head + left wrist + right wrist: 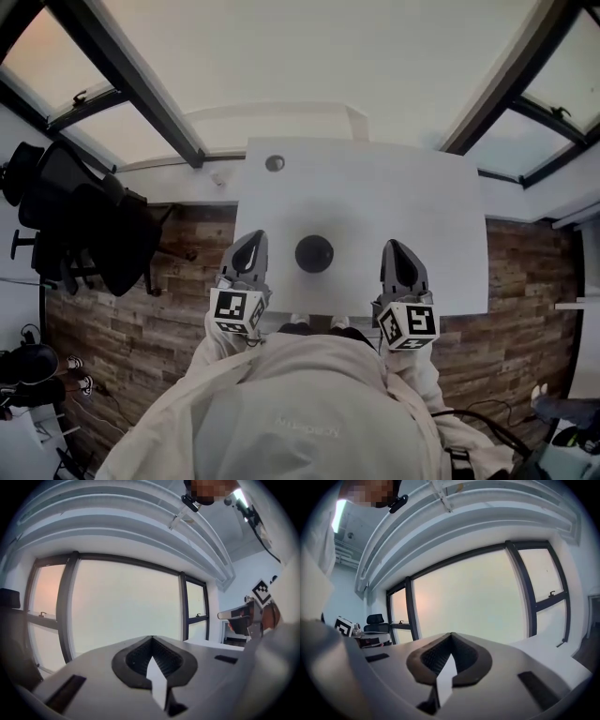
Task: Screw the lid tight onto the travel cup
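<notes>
Seen from above in the head view, the travel cup (314, 253) is a dark round shape standing on the white table (412, 197) near its front edge. A small grey round piece (275, 163) lies at the table's far left; I cannot tell whether it is the lid. My left gripper (251, 238) hovers just left of the cup and my right gripper (395, 247) just right of it. Both are shut, hold nothing and stay clear of the cup. The left gripper view (151, 638) and the right gripper view (451, 635) show closed jaws raised toward the windows, with no cup in sight.
Black office chairs (84, 225) stand on the wooden floor (187, 281) left of the table. Large windows (126, 606) run along the far wall. The person's white jacket (309, 412) fills the bottom of the head view, up against the table's front edge.
</notes>
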Action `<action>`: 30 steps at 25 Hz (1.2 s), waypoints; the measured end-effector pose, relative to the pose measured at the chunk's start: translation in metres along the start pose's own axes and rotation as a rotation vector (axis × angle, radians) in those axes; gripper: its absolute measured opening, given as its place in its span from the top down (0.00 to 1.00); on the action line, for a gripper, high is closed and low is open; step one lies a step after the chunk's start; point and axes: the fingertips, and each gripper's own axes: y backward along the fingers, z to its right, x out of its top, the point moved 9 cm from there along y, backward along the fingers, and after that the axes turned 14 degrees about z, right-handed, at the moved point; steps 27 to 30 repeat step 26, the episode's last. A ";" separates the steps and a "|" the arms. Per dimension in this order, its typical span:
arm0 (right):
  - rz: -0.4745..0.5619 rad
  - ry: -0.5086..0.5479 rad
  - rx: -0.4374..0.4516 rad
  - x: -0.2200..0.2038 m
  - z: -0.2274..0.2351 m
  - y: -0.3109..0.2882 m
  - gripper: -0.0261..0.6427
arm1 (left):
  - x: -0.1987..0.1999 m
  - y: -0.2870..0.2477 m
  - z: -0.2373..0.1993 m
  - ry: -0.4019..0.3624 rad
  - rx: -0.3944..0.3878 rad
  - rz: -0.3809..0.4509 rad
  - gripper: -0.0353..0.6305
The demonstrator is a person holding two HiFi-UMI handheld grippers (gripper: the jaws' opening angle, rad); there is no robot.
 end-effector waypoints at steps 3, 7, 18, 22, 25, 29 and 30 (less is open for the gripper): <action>-0.001 0.019 0.011 0.003 -0.003 -0.004 0.93 | 0.005 -0.005 0.001 -0.001 0.018 0.010 0.94; 0.007 0.023 0.032 0.006 -0.005 -0.009 0.93 | 0.010 -0.012 0.010 -0.022 0.012 0.024 0.94; 0.000 0.006 0.021 -0.001 0.000 -0.015 0.93 | 0.011 -0.018 0.011 -0.060 0.024 0.020 0.94; -0.001 0.014 0.014 -0.004 0.002 -0.019 0.93 | 0.008 -0.023 0.012 -0.066 0.019 0.014 0.94; -0.007 0.013 0.016 -0.008 0.006 -0.021 0.93 | 0.005 -0.028 0.012 -0.068 0.018 0.008 0.94; -0.010 0.012 0.016 -0.009 0.007 -0.022 0.93 | 0.003 -0.029 0.012 -0.068 0.017 0.005 0.94; -0.010 0.012 0.016 -0.009 0.007 -0.022 0.93 | 0.003 -0.029 0.012 -0.068 0.017 0.005 0.94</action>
